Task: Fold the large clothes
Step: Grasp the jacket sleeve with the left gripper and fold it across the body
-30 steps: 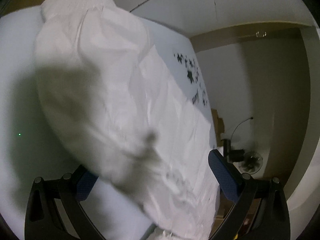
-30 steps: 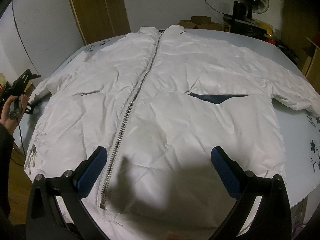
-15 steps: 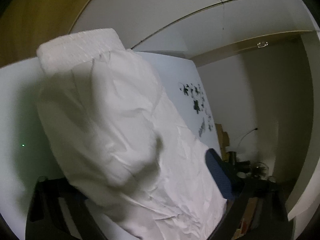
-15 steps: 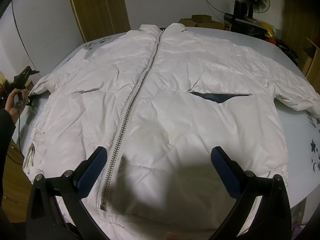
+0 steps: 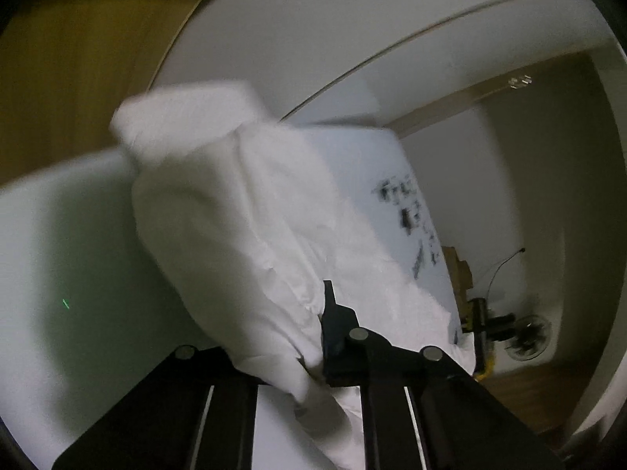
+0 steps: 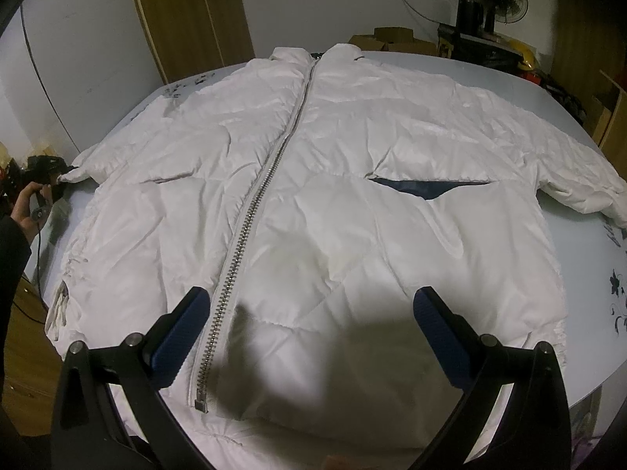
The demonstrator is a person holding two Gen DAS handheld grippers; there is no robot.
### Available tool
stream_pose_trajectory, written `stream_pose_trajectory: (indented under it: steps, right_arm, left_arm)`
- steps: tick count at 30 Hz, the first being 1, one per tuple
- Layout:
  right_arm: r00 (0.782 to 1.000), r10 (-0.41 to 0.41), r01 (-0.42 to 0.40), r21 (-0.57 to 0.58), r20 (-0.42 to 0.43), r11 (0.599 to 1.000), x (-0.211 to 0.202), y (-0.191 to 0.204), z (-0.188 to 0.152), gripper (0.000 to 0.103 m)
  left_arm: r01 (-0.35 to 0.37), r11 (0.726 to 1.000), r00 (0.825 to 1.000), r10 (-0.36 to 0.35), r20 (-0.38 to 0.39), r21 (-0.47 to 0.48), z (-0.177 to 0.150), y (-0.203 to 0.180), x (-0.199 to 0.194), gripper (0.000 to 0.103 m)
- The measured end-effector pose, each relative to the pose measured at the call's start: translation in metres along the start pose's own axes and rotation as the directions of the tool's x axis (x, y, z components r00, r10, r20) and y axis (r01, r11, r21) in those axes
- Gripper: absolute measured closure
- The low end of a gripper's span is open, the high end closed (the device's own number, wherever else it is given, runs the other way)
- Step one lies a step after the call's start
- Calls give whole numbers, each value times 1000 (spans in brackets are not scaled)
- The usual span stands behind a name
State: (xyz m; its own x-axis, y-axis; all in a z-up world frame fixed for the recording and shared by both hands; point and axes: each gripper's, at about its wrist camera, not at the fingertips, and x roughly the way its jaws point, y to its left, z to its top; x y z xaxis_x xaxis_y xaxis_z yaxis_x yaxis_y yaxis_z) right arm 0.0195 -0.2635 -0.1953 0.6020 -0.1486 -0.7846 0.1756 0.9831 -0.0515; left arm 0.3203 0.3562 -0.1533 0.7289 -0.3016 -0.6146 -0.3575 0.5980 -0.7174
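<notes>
Two grippers: left gripper (image 5: 319, 337) just clamped the puffy white jacket's (image 6: 352, 180) soft sleeve cuff (image 5: 184, 117); right gripper (image 6: 309, 337) gapes above the hem

no legible text, labels or numbers

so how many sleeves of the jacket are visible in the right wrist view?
2. One sleeve ends at the table's left edge, pinched by the left gripper; the other lies free at the right edge.
</notes>
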Motion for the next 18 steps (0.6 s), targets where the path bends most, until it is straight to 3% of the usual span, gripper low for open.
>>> stream_pose_trajectory:
  steps: [4, 10, 14, 18]
  right_arm:
    - [1000, 10, -10, 5, 3, 1000, -1, -1, 0, 0]
    - [999, 37, -37, 12, 14, 999, -6, -2, -2, 0]
    - [998, 49, -50, 25, 24, 998, -9, -7, -3, 0]
    - [998, 57, -59, 55, 38, 997, -11, -17, -5, 0]
  left_arm:
    - [-41, 982, 993, 21, 114, 183, -5, -59, -34, 95]
    - [-72, 901, 972, -33, 233, 427, -45, -190, -79, 96]
    - [-31, 824, 975, -100, 199, 566, -112, -279, -92, 96]
    - [19, 751, 992, -97, 82, 660, -194, -343, -63, 96]
